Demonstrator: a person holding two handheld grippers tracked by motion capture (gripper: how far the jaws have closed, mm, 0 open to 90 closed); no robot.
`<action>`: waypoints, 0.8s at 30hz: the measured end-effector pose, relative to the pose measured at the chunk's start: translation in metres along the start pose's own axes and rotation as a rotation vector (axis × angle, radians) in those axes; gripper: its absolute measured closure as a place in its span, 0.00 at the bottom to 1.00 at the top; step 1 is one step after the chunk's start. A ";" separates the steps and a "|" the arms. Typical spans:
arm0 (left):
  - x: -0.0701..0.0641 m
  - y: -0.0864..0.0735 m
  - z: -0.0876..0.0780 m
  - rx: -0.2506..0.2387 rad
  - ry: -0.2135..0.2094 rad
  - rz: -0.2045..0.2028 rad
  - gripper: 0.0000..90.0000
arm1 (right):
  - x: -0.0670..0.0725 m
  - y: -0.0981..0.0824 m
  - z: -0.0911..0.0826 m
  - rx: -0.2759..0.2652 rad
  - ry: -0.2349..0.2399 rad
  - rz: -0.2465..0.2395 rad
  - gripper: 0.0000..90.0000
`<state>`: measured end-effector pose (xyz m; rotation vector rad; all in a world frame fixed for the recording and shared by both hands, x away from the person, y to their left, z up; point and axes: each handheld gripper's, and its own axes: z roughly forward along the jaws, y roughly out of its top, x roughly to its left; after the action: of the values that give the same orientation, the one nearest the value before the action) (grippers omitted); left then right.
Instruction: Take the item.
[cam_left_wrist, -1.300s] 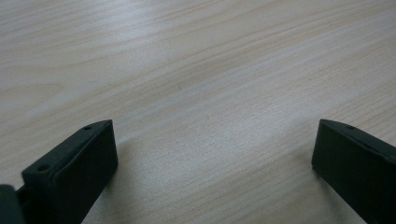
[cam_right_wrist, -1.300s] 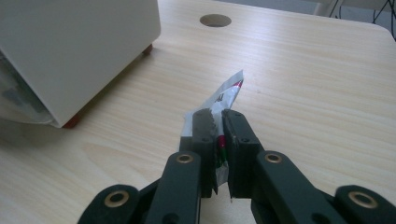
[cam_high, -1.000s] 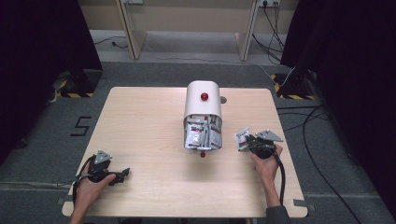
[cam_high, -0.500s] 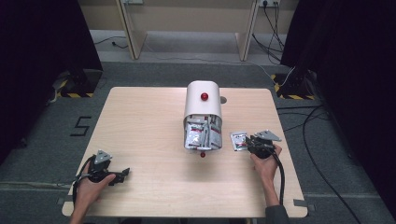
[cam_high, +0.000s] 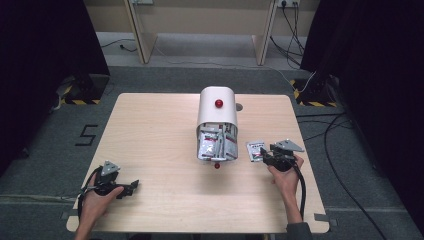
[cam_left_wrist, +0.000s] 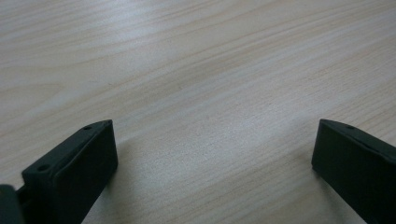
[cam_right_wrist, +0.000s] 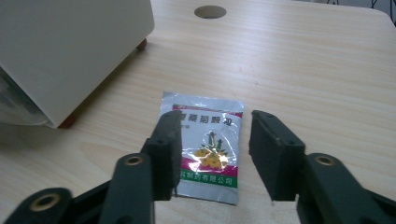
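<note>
A white round-topped dispenser (cam_high: 217, 115) with a red knob stands at the table's middle, and several silver sachets (cam_high: 216, 145) fill its open front. One silver sachet (cam_high: 255, 150) with red and green print lies flat on the wood to its right. My right gripper (cam_high: 265, 155) hovers at that sachet's near edge. In the right gripper view its jaws (cam_right_wrist: 215, 119) have just been opening and stand apart over the sachet (cam_right_wrist: 205, 149) without pressing it. My left gripper (cam_high: 132, 186) rests at the table's near left, open over bare wood (cam_left_wrist: 215, 135).
The dispenser's wall (cam_right_wrist: 70, 51) is close on the left in the right gripper view. A round hole (cam_high: 238, 106) in the tabletop lies behind the dispenser. A small red ball (cam_high: 217, 165) sits in front of it. The table's right edge (cam_high: 309, 165) runs near my right hand.
The sachet, held tilted in my right gripper a second ago, now lies flat on the table. The right jaws have spread apart. The left hand has not moved.
</note>
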<state>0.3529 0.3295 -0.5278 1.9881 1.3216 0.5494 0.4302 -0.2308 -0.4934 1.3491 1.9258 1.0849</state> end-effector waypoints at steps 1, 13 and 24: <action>0.000 0.000 0.000 0.000 0.000 0.000 0.00 | 0.000 0.000 0.000 -0.001 0.003 0.001 0.56; 0.000 0.000 0.000 0.000 0.000 0.000 0.00 | 0.010 0.003 -0.014 0.014 0.027 0.038 0.35; 0.000 0.000 0.000 0.000 0.000 0.000 0.00 | 0.016 0.007 -0.035 -0.010 0.059 0.038 0.30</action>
<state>0.3527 0.3296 -0.5278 1.9880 1.3214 0.5495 0.4003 -0.2253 -0.4683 1.3679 1.9413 1.1638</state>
